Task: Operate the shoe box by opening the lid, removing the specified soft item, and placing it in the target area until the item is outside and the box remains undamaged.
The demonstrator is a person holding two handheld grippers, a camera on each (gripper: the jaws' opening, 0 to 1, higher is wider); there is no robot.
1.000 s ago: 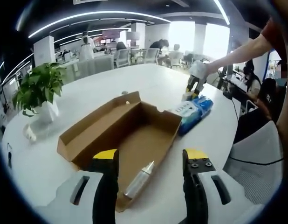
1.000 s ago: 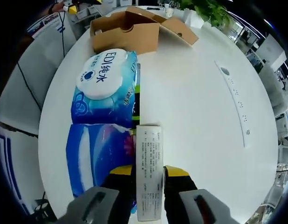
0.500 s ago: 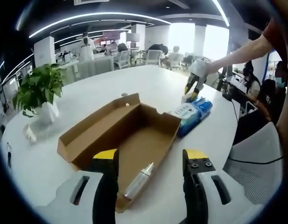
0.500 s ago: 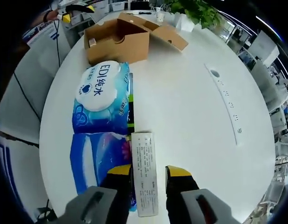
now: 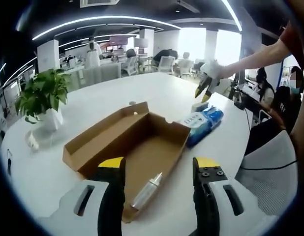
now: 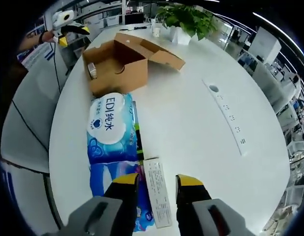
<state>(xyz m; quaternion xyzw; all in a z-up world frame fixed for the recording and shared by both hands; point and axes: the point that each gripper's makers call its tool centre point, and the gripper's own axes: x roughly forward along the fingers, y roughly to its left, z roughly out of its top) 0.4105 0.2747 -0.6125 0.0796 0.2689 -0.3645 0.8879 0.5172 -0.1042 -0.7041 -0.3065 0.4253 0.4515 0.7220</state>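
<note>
The brown shoe box (image 5: 142, 142) lies open on the white table (image 5: 93, 98), its lid folded out flat. A silver tube (image 5: 147, 189) rests inside, near my left gripper (image 5: 159, 163), which is open just in front of the box. The soft blue wipes packs (image 6: 111, 128) lie outside the box (image 6: 120, 59), to its side. A slim white carton (image 6: 157, 199) lies on the table against the wipes (image 5: 203, 123). My right gripper (image 6: 157, 180) hovers above it, open and apart from it, and is raised in the air (image 5: 206, 84) in the left gripper view.
A potted plant (image 5: 41, 96) stands at the table's far side, with a small white bottle near it. A white power strip (image 6: 230, 118) is set into the tabletop. Office chairs and people sit beyond the table edge. A grey chair (image 5: 270, 162) is close by.
My right gripper has let go of the slim white carton and risen away from it, so the carton and wipes look smaller. The left gripper and the box have stayed put.
</note>
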